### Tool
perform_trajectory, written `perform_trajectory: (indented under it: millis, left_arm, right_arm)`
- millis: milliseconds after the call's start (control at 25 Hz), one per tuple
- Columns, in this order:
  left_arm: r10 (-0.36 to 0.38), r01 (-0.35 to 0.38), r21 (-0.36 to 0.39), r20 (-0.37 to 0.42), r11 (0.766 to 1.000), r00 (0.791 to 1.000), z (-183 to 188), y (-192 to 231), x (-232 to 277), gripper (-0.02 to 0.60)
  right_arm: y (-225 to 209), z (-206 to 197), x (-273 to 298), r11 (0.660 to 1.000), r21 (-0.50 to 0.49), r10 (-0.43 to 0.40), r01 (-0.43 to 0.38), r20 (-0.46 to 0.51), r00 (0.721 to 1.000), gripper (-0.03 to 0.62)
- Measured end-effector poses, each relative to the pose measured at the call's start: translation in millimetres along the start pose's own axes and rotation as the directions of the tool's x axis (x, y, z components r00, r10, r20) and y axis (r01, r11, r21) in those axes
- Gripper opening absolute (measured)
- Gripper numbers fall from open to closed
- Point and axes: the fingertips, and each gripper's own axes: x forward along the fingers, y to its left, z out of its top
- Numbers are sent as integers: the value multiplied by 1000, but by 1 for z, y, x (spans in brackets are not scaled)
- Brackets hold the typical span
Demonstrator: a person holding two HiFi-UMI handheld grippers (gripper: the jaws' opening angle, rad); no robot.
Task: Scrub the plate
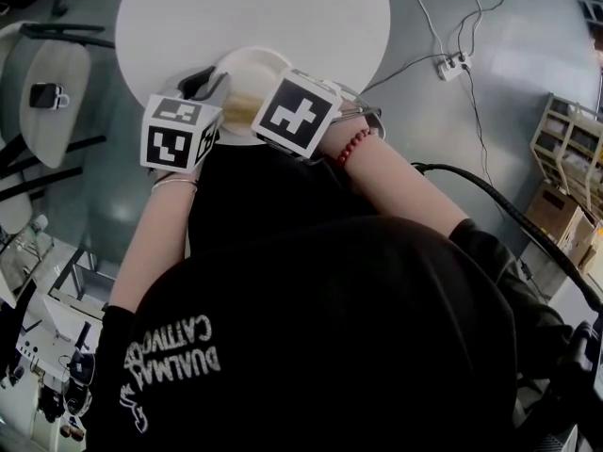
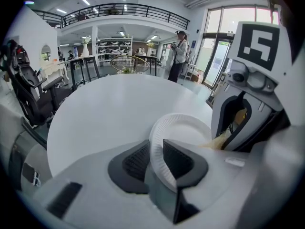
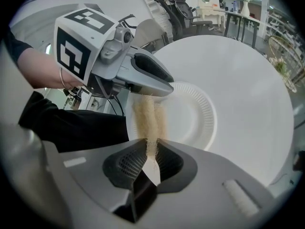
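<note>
A white paper plate (image 1: 252, 69) lies at the near edge of the round white table (image 1: 283, 12). My left gripper (image 2: 155, 157) is shut on the plate's (image 2: 183, 128) near rim, which stands up between the two dark pads. My right gripper (image 3: 151, 157) is shut on a tan fibrous scrubber (image 3: 148, 120). The scrubber hangs down onto the plate (image 3: 195, 116) beside the left gripper's fingers (image 3: 150, 73). In the head view only the two marker cubes (image 1: 179, 132) (image 1: 300, 111) and a bit of the tan scrubber (image 1: 241, 107) show above the plate.
A grey chair (image 1: 52, 92) stands left of the table. A power strip with cables (image 1: 452, 64) lies on the floor at the right, with a wooden crate (image 1: 565, 144) beyond it. A black chair (image 2: 28, 94) and a far-off person (image 2: 178, 56) show in the left gripper view.
</note>
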Motion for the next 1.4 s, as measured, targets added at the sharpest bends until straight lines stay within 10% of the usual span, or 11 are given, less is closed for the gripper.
perform_trajectory:
  millis: [920,1400]
  left_arm:
    - [7,-7,-24,16,1000,1000,0,1,1,87]
    - [-3,4,-51,2,999,1000,2,0,2,86]
  right_arm:
    - [2,-51,-11,985,153,76,-85,66,995,58]
    - [25,7,-2,983,67,160,-168,109,981,60]
